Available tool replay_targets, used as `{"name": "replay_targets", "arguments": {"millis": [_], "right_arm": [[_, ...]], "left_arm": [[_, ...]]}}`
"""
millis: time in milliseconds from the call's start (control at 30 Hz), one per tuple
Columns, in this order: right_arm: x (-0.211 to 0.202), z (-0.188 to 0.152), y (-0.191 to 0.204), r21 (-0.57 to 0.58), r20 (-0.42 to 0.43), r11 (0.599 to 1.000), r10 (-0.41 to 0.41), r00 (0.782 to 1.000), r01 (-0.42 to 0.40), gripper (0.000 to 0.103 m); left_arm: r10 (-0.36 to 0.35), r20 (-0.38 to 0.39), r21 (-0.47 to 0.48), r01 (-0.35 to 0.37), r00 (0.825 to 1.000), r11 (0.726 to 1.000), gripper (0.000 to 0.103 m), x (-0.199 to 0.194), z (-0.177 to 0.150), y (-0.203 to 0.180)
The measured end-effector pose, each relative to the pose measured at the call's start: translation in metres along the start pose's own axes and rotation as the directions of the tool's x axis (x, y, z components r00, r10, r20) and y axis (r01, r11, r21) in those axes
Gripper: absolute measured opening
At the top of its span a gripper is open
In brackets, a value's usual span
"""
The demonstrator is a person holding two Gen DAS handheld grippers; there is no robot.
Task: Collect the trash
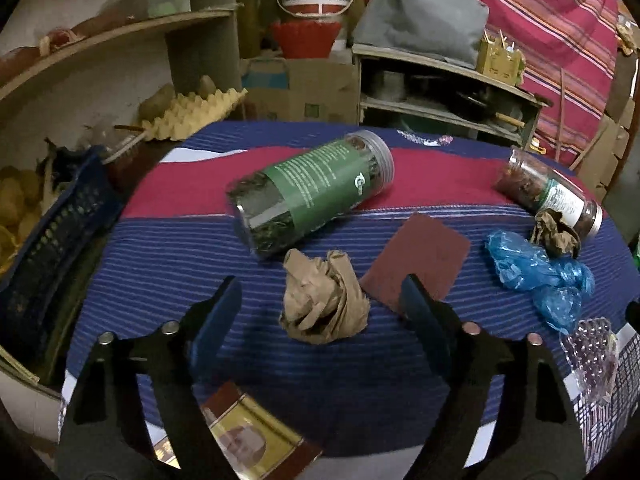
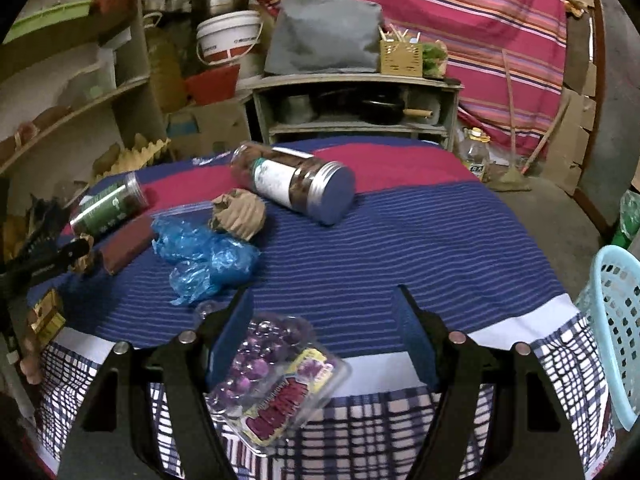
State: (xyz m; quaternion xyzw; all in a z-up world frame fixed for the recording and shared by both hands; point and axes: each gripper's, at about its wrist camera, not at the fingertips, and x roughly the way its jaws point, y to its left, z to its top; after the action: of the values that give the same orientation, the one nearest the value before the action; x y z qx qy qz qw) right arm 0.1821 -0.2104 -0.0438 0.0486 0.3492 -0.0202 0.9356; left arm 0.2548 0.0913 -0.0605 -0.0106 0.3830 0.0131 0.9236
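Observation:
A crumpled brown paper ball (image 1: 322,300) lies on the striped cloth, just ahead of and between the tips of my open left gripper (image 1: 320,300). A second brown paper ball (image 1: 554,234) (image 2: 238,212) sits beside a crumpled blue plastic bag (image 1: 538,270) (image 2: 204,254). An empty clear plastic grape box (image 2: 276,376) (image 1: 590,364) lies at the table's near edge, between the fingers of my open right gripper (image 2: 324,310). The left gripper also shows at the left edge of the right wrist view (image 2: 76,250).
A green-label jar (image 1: 312,188) (image 2: 108,206) and a white-label jar (image 2: 294,182) (image 1: 554,194) lie on their sides. A maroon pad (image 1: 416,262) lies by the paper. A light blue basket (image 2: 618,328) stands right of the table, a dark blue crate (image 1: 52,240) left. A gold box (image 1: 248,436) is near.

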Motion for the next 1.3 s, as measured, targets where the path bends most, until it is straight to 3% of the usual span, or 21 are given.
{"name": "replay_targets", "arguments": {"millis": [333,500,800,867,900,967,1033,1133,1300], "right_arm": [[0.019,0.006,0.026,-0.02,-0.019,0.999,0.035,0.999,-0.036,0.071],[0.03,0.01,0.044,-0.033,-0.044,0.997,0.066,0.997,-0.067,0.071],[0.061,0.016,0.062,-0.019,-0.128,0.996,0.086,0.988,-0.089,0.07],[0.068,0.014,0.065,-0.029,-0.15,0.995,0.094,0.984,-0.099,0.062],[0.07,0.012,0.066,-0.03,-0.16,0.994,0.1,0.982,-0.106,0.051],[0.07,0.011,0.068,-0.038,-0.157,0.993,0.103,0.982,-0.111,0.046],[0.067,0.012,0.069,-0.045,-0.149,0.991,0.116,0.982,-0.124,0.031],[0.056,0.014,0.067,-0.067,-0.117,0.99,0.112,0.987,-0.12,0.023],[0.026,0.014,0.053,-0.102,-0.07,0.987,0.119,0.99,-0.126,0.022]], "left_arm": [[-0.028,-0.046,-0.039,0.027,0.999,0.999,0.06,0.02,-0.002,0.009],[-0.06,-0.058,-0.041,0.058,0.997,0.997,0.044,0.024,-0.002,0.009],[-0.036,-0.003,-0.011,0.036,0.999,0.999,0.043,0.003,-0.005,0.005],[-0.029,0.02,0.003,0.029,0.999,1.0,0.043,-0.006,-0.004,0.003],[-0.028,0.034,0.01,0.028,0.999,1.0,0.043,-0.012,-0.004,0.002],[-0.03,0.044,0.013,0.03,0.999,0.999,0.043,-0.018,-0.005,0.0],[-0.032,0.046,0.014,0.032,0.998,0.999,0.043,-0.024,-0.007,-0.004],[-0.034,0.045,0.018,0.033,0.998,0.999,0.043,-0.03,-0.009,-0.009],[-0.047,0.057,0.03,0.045,0.997,0.999,0.043,-0.047,-0.014,-0.024]]}}
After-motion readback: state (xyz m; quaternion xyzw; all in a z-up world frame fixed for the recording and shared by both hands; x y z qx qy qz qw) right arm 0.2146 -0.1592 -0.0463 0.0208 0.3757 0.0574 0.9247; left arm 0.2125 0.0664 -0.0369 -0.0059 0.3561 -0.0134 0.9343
